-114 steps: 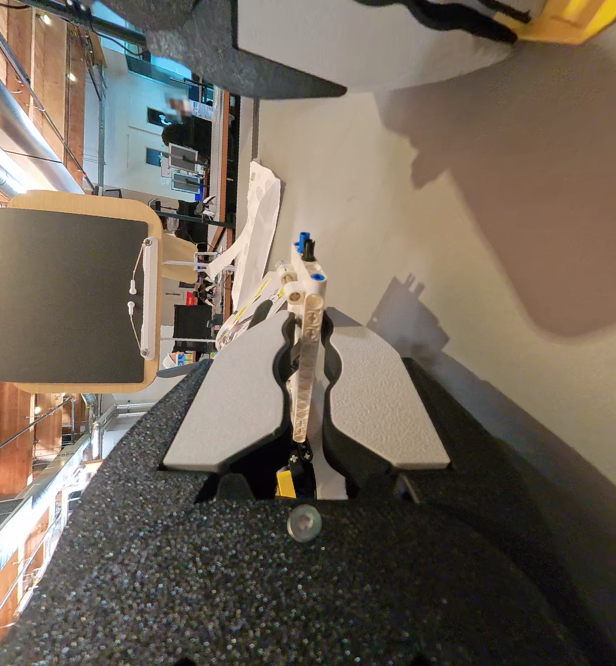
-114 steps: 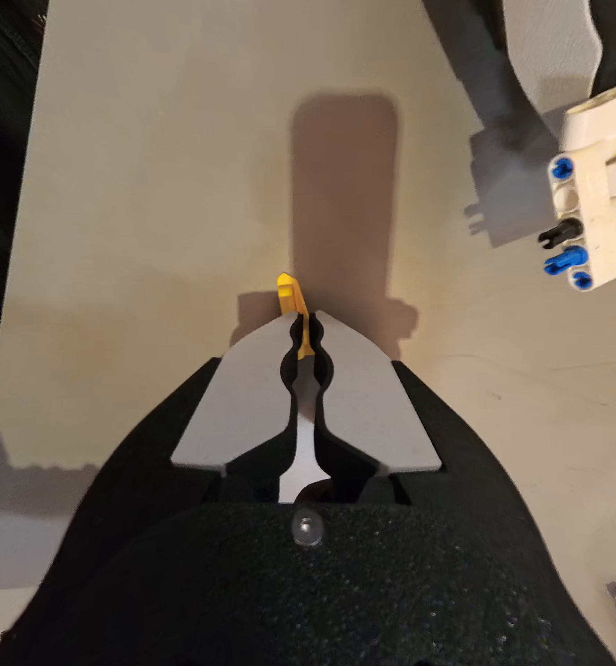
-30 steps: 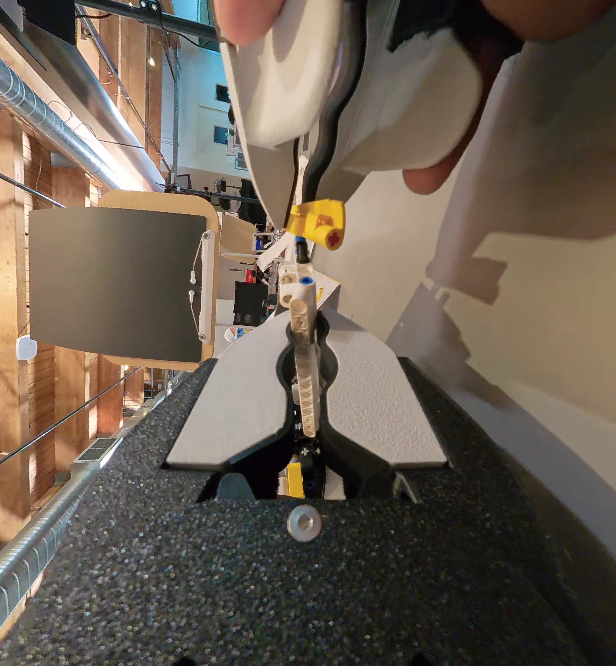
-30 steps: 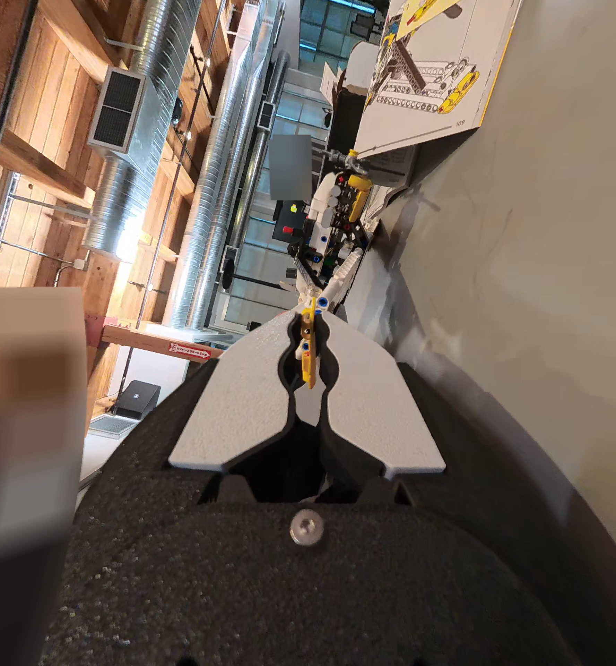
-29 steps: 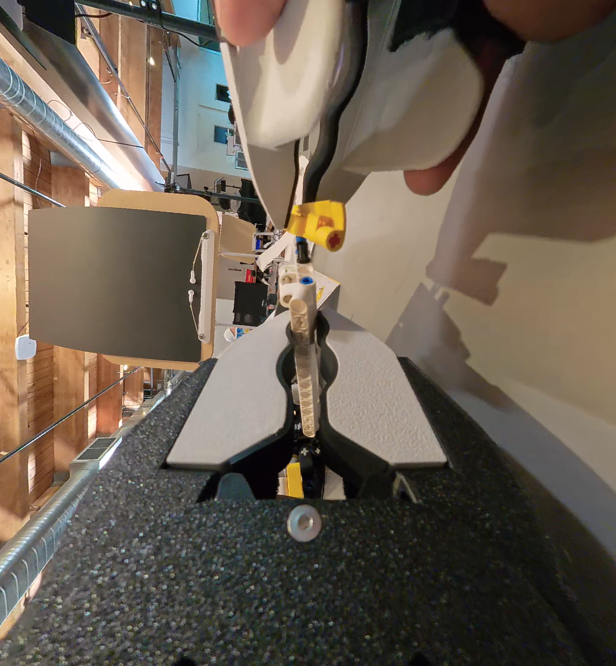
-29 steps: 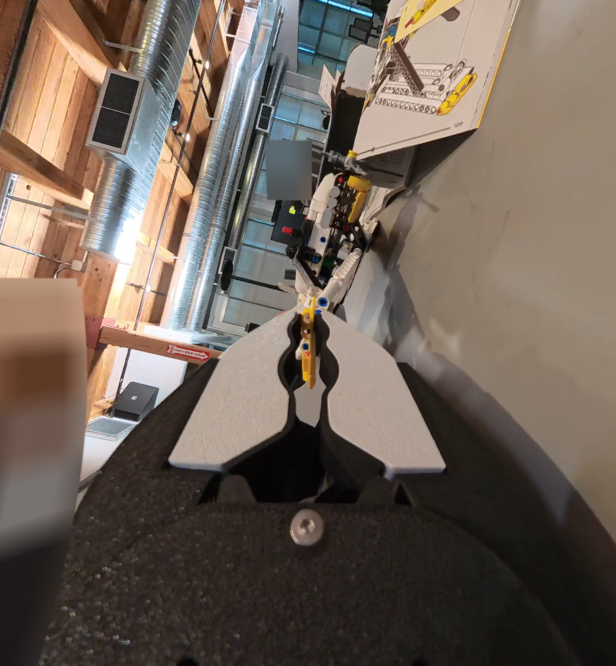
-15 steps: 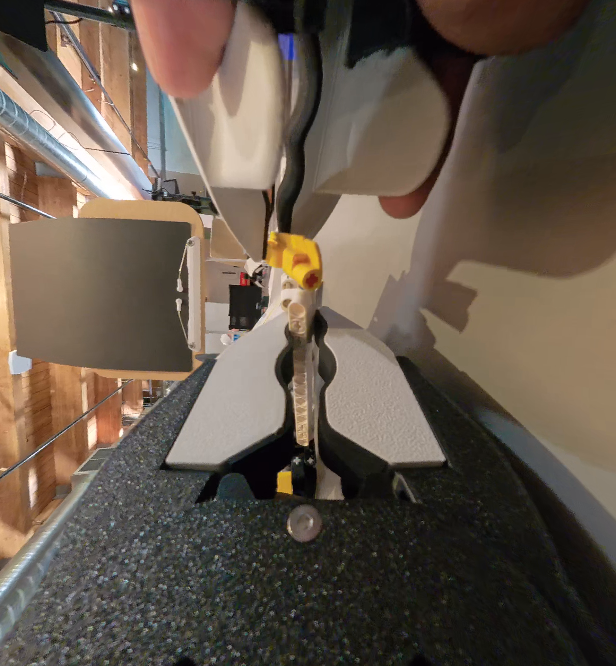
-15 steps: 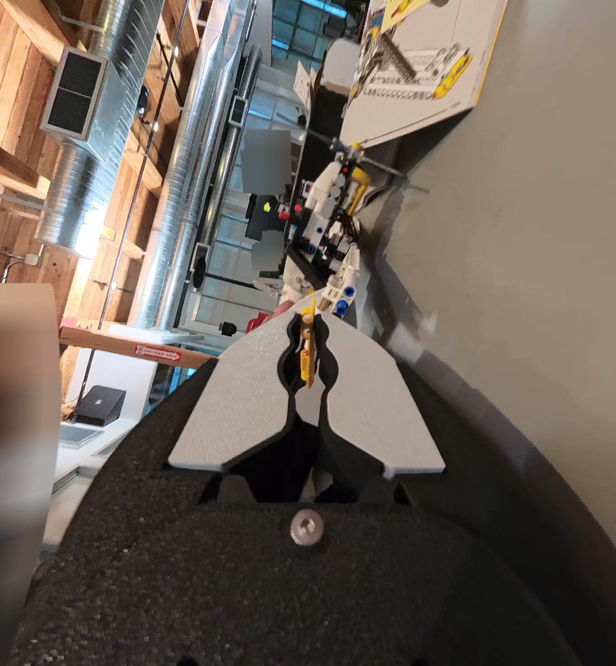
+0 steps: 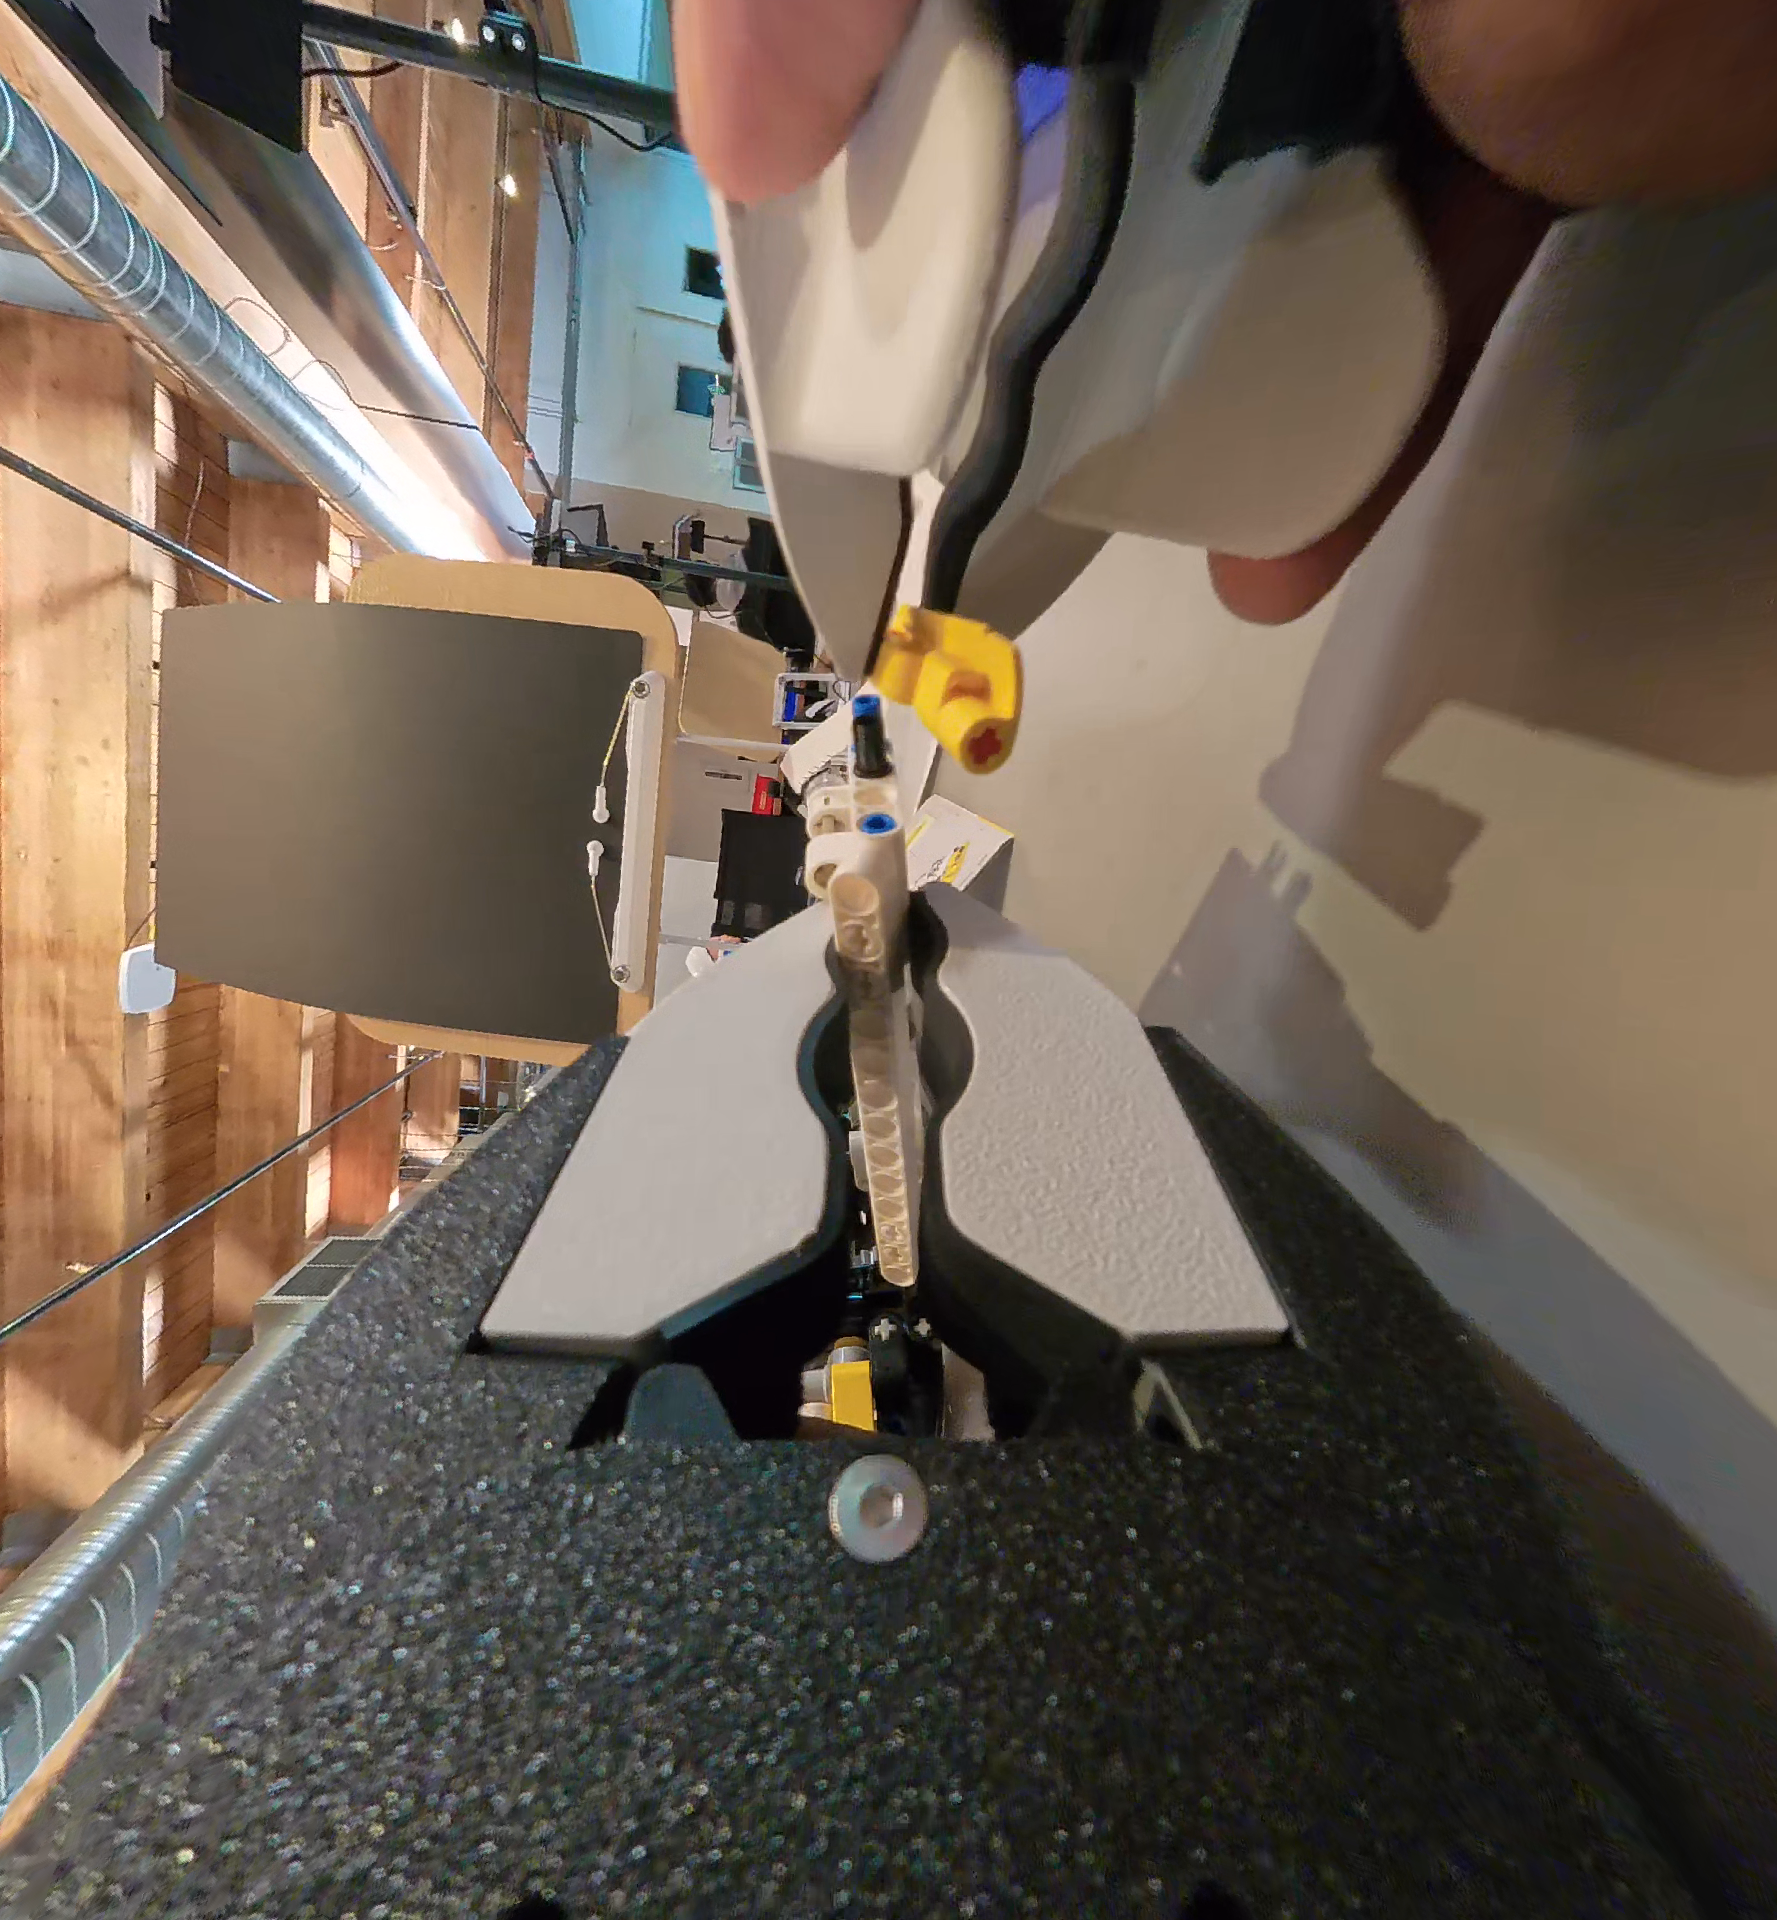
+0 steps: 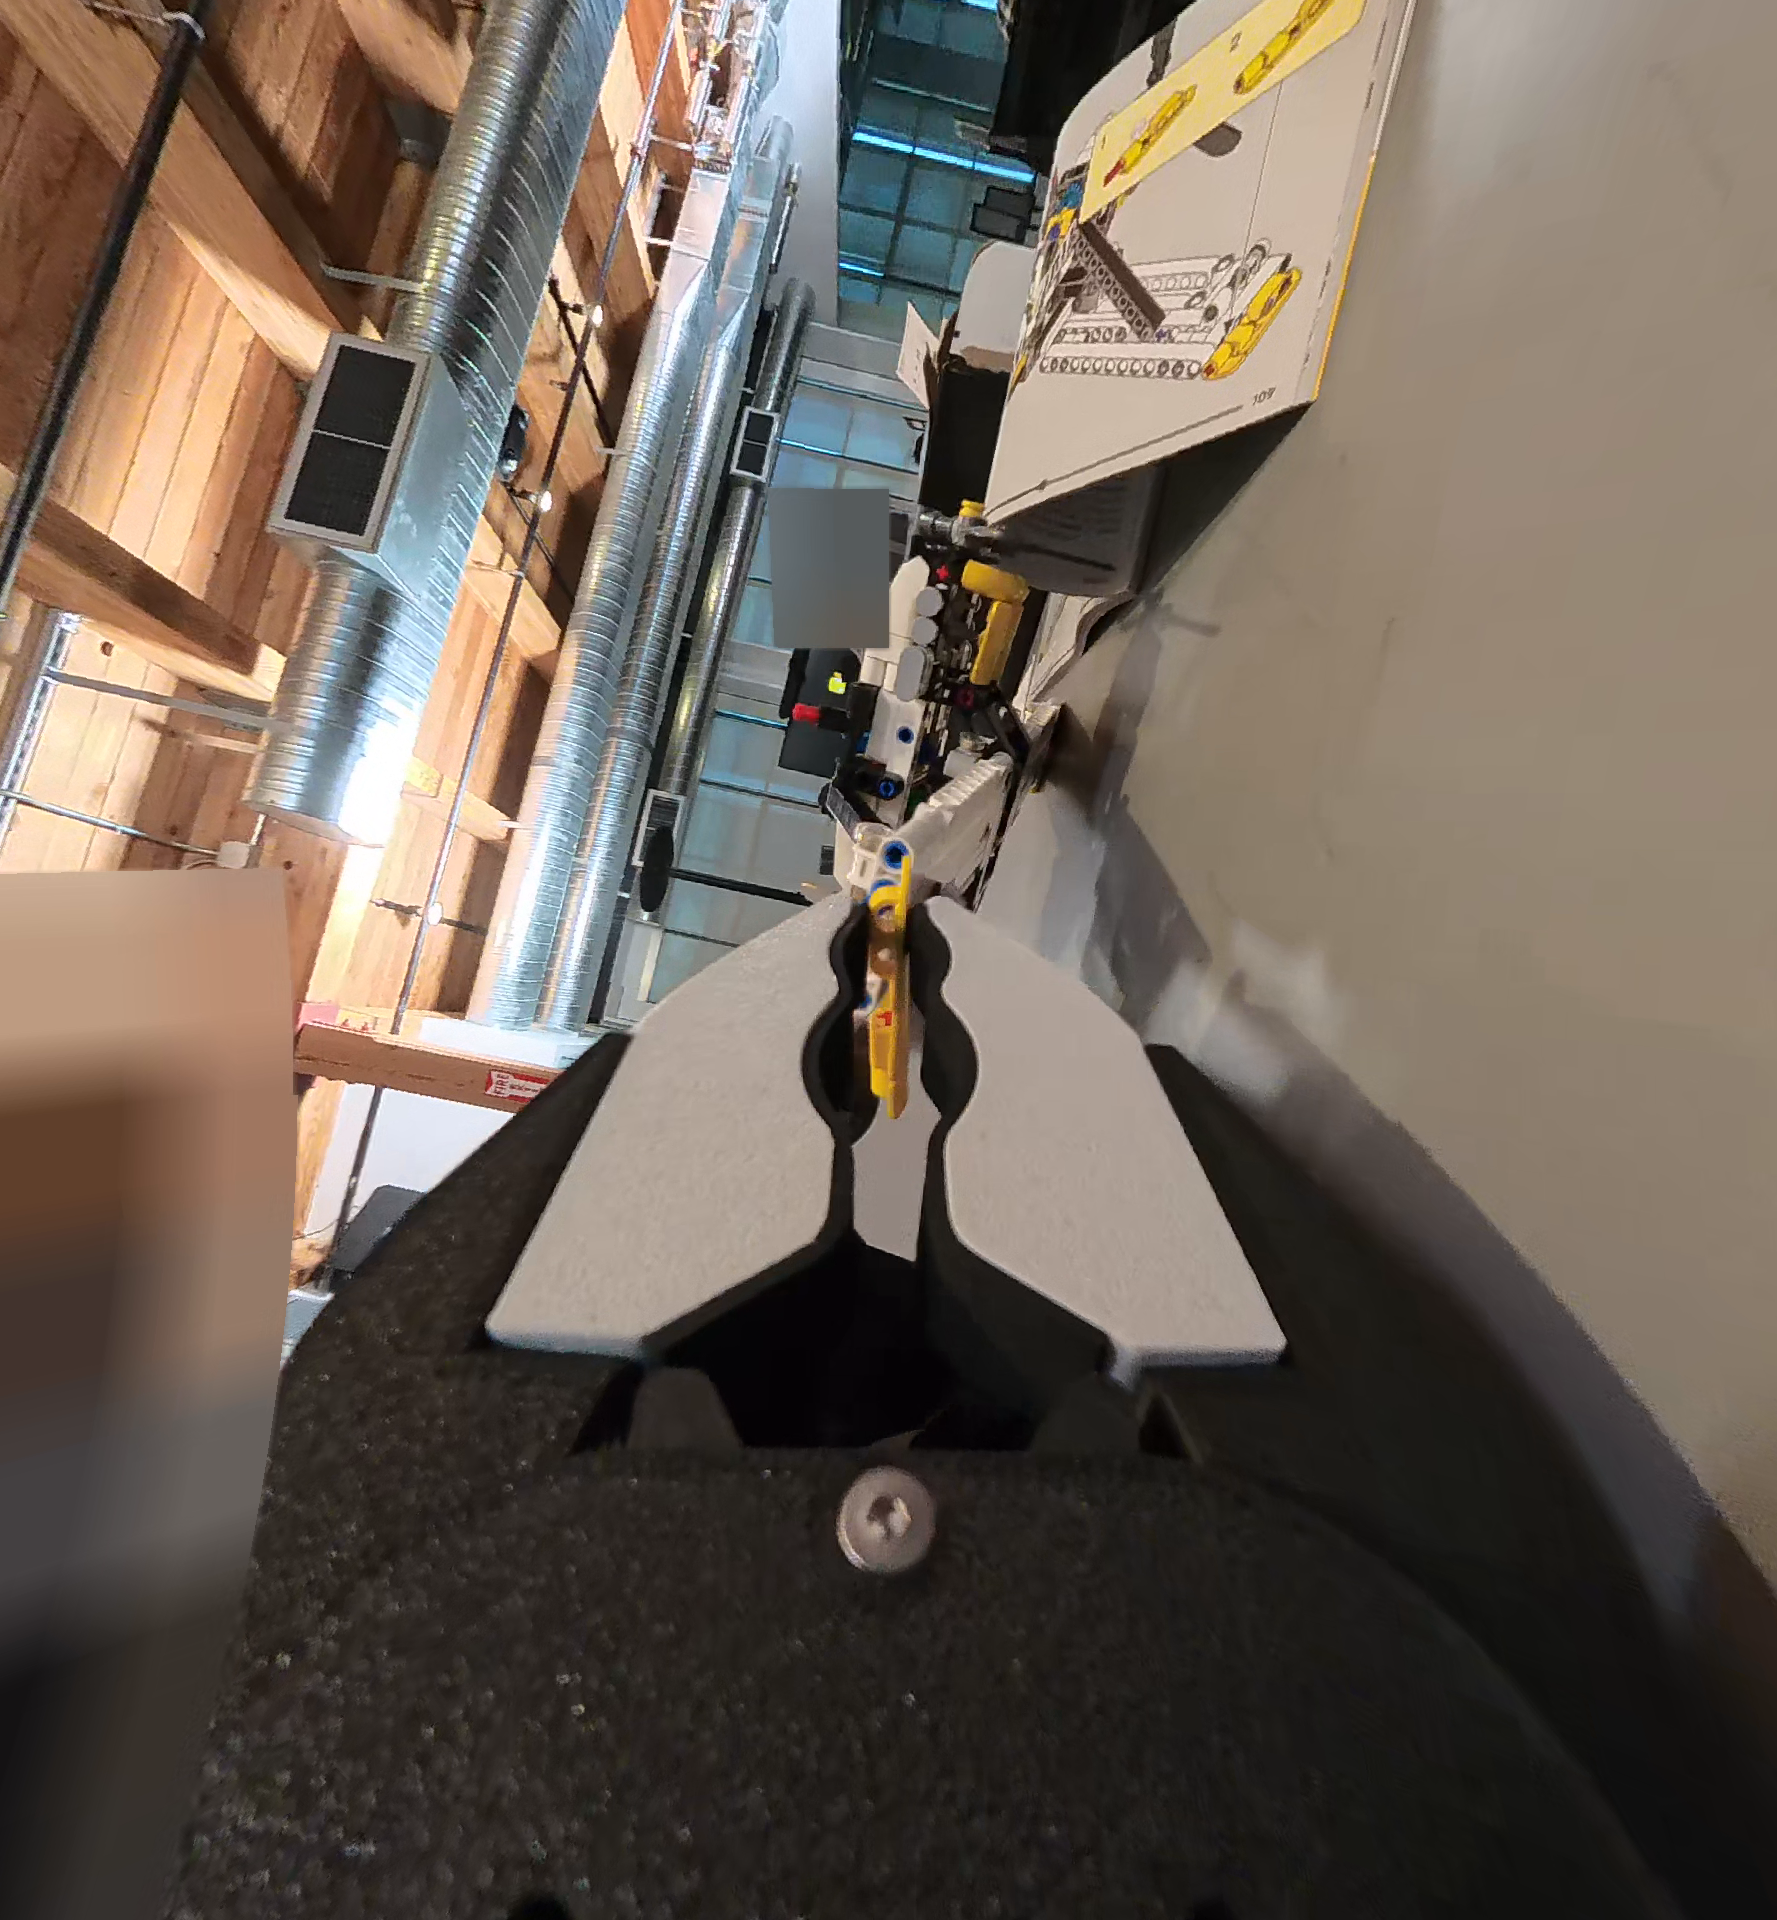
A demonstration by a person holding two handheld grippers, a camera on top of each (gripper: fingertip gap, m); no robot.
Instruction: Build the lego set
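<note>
Left gripper [image 9: 879, 940] is clamped tight on a white holed beam [image 9: 886, 1122] – both pads pressed on it, and the beam sticks out past the tips toward 12 o'clock, ending in a white connector with blue pins [image 9: 856, 831] and a black pin [image 9: 869, 750]. Just beyond that, at about 1 o'clock from the black pin, hangs a yellow connector piece [image 9: 951, 681] pinched by the right gripper [image 9: 899, 634], which comes down from 12 o'clock with a person's fingers [image 9: 1268, 577] wrapped round it. In the right wrist view the same yellow piece [image 10: 889, 997] sits squeezed between nearly closed pads – farther off at 12 o'clock there's a half-built model [image 10: 951, 707], then an open instruction booklet [image 10: 1206, 270] on the light table [image 10: 1590, 727].
</note>
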